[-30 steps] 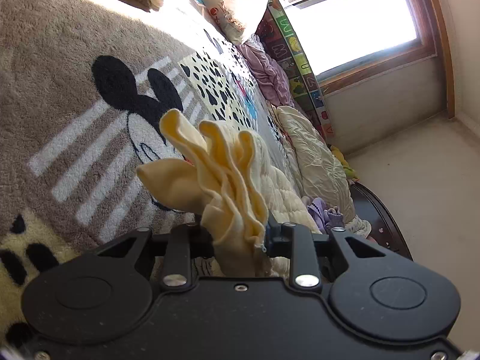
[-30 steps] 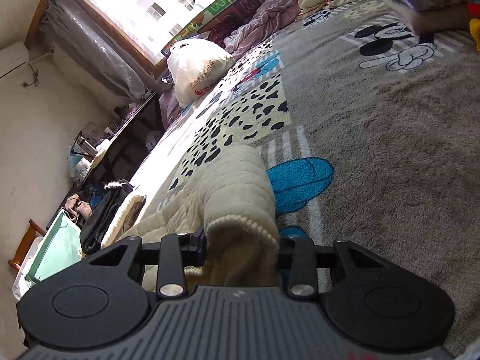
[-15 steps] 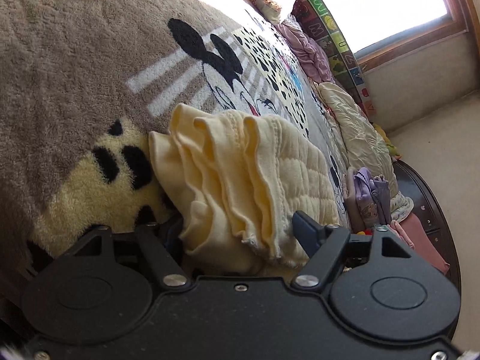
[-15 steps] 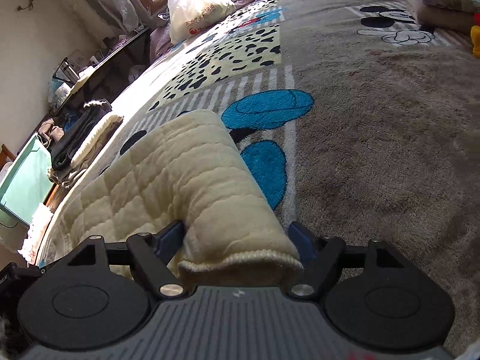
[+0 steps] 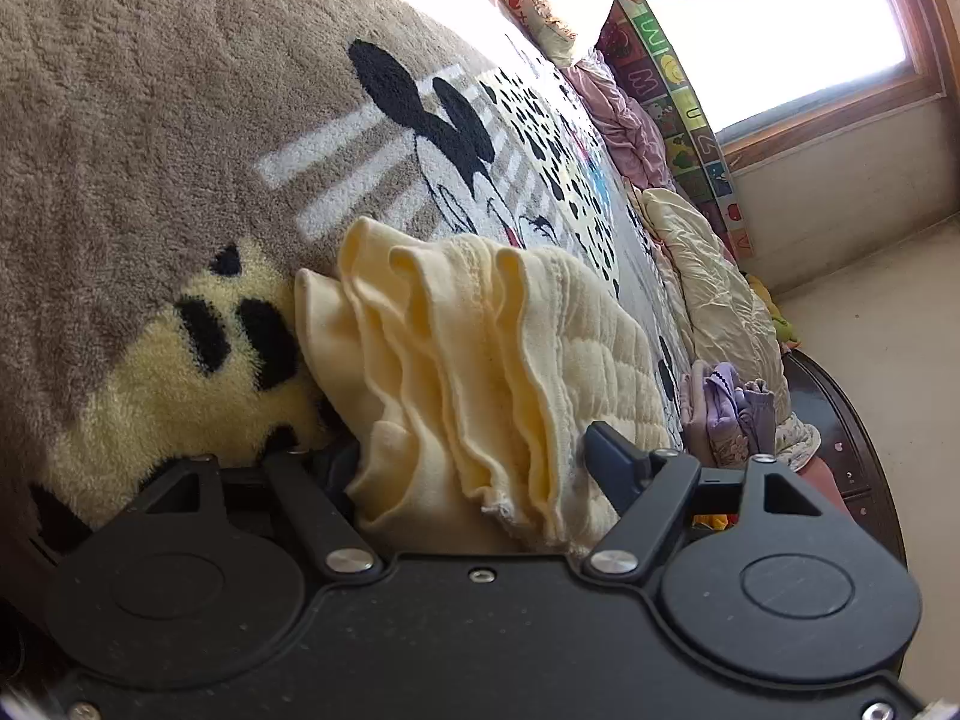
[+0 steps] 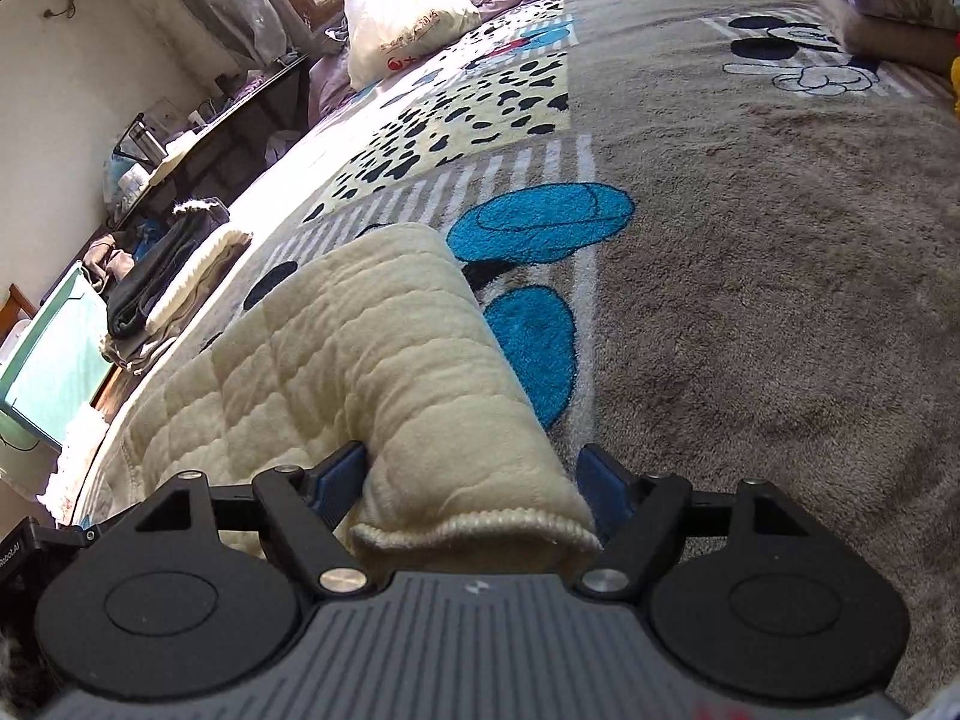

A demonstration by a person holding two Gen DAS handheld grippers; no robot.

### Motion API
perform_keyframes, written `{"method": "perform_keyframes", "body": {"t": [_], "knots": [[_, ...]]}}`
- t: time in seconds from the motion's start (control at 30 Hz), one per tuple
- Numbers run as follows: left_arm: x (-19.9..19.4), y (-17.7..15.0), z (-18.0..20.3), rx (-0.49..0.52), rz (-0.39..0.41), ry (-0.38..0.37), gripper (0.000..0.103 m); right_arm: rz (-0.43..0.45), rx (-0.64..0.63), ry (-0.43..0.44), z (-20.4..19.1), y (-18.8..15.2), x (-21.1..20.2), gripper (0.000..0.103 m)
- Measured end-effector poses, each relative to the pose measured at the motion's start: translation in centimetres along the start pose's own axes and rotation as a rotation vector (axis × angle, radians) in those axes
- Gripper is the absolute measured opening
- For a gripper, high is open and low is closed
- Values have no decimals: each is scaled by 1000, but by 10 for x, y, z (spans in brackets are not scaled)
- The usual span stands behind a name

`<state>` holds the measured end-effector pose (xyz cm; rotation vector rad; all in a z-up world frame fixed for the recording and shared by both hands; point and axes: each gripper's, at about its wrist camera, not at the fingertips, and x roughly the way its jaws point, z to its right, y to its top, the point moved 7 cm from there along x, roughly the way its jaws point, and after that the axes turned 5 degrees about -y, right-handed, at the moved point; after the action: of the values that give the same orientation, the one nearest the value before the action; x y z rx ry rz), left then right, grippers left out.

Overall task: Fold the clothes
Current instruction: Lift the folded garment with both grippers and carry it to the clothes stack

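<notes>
Cream quilted garment (image 5: 480,372) is laid on the cartoon-print plush blanket (image 5: 150,120); its bunched edge sits between the spread fingers of the left gripper (image 5: 474,462), its cuff (image 6: 474,531) between the spread right gripper (image 6: 480,480). Folded purple clothes (image 5: 729,408), white bag (image 6: 408,24) and window (image 5: 774,18) are seen beyond.

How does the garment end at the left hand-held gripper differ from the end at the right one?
The end at the left hand-held gripper is smooth yellow fabric bunched into several wavy layers. The end at the right hand-held gripper is a cream quilted sleeve, rounded, with a ribbed cuff. Both lie on the patterned blanket between open jaws.
</notes>
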<state>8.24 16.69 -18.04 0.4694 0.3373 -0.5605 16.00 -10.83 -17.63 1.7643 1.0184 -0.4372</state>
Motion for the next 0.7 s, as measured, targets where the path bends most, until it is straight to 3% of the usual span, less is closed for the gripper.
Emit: {"method": "perform_keyframes", "body": {"t": [0.07,0.13,0.17,0.2,0.4,0.53,0.7], "knots": [[3,0,4,39,0,21,71,-1,-1,2,0,2,1,76],[7,1,8,70,2,11,48,6,14,22,0,4,2,76],[9,1,9,79,3,-5,36,9,24,41,0,5,2,69],[11,3,10,82,5,-21,34,10,39,77,-1,6,2,55],[1,39,8,2,84,-107,30,53,56,183,-19,34,1,41],[-19,95,3,-71,194,-184,30,93,74,292,-57,73,8,40],[-36,177,-5,-87,320,-247,30,155,66,440,-137,129,31,40]]}}
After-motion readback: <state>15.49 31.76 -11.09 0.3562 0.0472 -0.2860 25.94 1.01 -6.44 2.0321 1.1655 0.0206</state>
